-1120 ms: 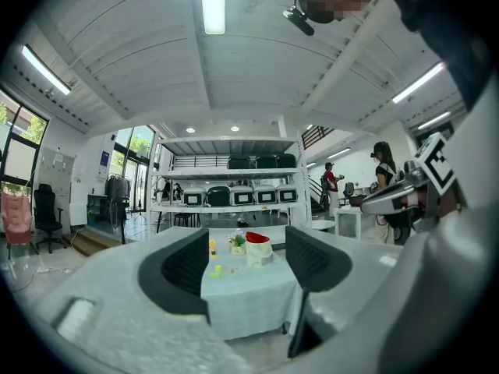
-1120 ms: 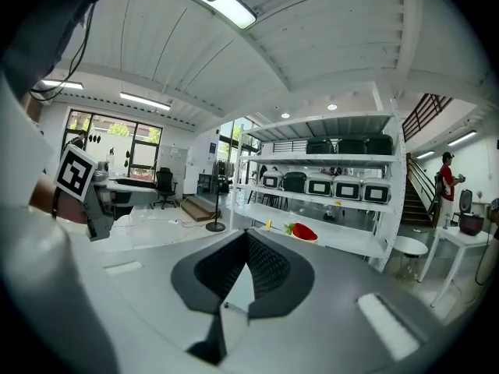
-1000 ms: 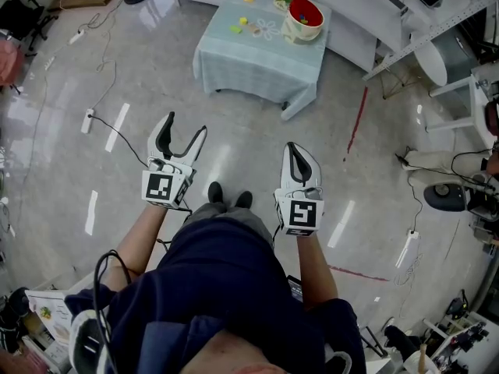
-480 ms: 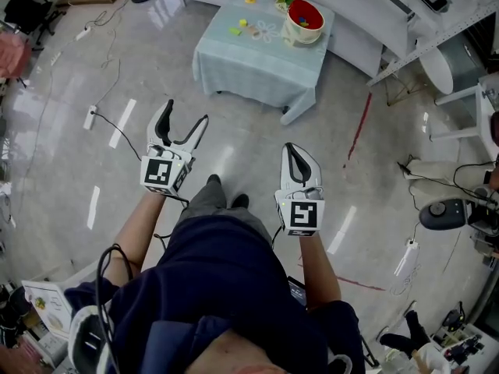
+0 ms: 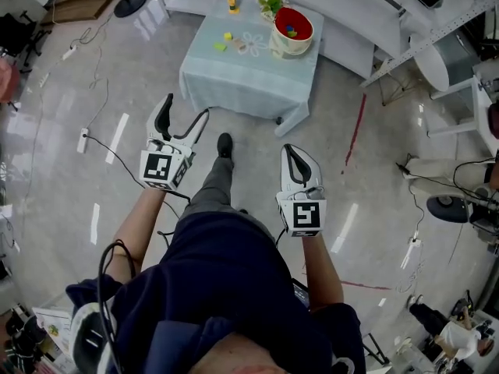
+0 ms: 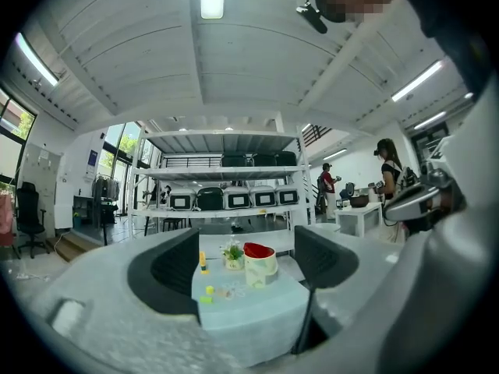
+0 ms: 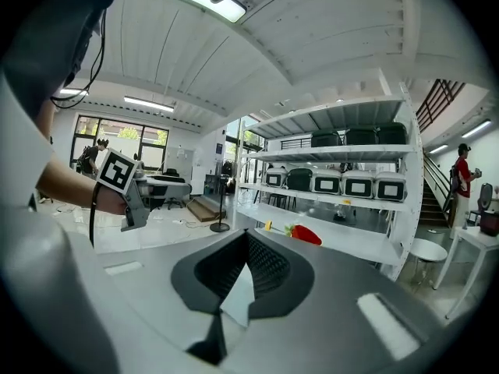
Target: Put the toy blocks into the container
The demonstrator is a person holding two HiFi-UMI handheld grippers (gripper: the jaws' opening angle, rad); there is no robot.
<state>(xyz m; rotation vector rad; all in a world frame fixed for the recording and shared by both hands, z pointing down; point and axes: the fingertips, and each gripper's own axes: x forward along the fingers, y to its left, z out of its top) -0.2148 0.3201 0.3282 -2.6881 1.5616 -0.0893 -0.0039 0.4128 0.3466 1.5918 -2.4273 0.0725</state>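
Note:
A small table with a pale blue cloth [image 5: 242, 76] stands ahead of me. On it sits the container, a cream bucket with a red inside [image 5: 291, 29], with small blocks in it. A yellow block [image 5: 228, 36] and a green block [image 5: 221, 46] lie loose on the cloth left of it. My left gripper [image 5: 185, 107] is held well short of the table; its jaws have just been opening and nothing is between them. In the left gripper view the bucket [image 6: 260, 263] shows between the jaws, far off. My right gripper [image 5: 292, 149] is shut and empty.
A small potted plant [image 5: 269, 2] and a tall yellow piece [image 5: 232, 1] stand at the table's far edge. Cables and a power strip [image 5: 82, 140] lie on the floor at left. White shelving [image 6: 226, 201] stands behind the table. People [image 6: 386, 178] stand at right.
The person has stepped towards the table, one foot now forward. The table sits nearer and lower in view. Both grippers went forward with the body, and the left jaws stand slightly wider.

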